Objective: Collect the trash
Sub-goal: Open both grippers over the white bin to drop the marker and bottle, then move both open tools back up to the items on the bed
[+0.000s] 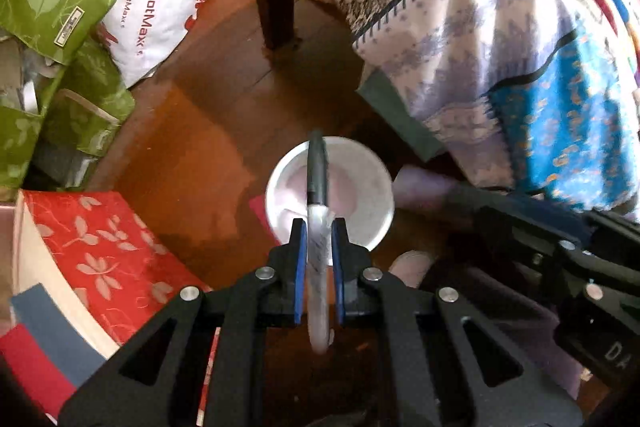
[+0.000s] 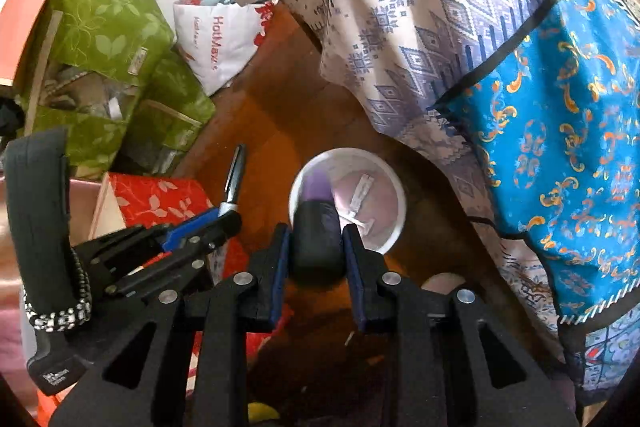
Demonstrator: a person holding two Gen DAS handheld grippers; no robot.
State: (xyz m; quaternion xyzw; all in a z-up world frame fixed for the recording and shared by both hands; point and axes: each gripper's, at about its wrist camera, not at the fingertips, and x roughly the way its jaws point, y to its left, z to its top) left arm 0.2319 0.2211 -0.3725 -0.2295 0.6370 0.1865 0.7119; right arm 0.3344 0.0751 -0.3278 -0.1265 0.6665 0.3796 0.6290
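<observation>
On the wooden floor (image 1: 224, 115) stands a white bin (image 1: 376, 227). Left gripper (image 1: 319, 247) clenches a marker (image 1: 318, 179), right gripper (image 2: 316, 247) a dark tube (image 2: 318, 231), both above it; next, release.

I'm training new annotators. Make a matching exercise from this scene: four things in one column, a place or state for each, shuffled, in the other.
Things:
1. marker pen
2. dark bottle with purple end
3. white bin
4. HotMax bag

Places or states:
A. on the wooden floor, open top, scraps inside
B. clamped in the left claw
C. beside the green leaf-print boxes
D. clamped in the right claw

Pairs: 1-B, 2-D, 3-A, 4-C
</observation>
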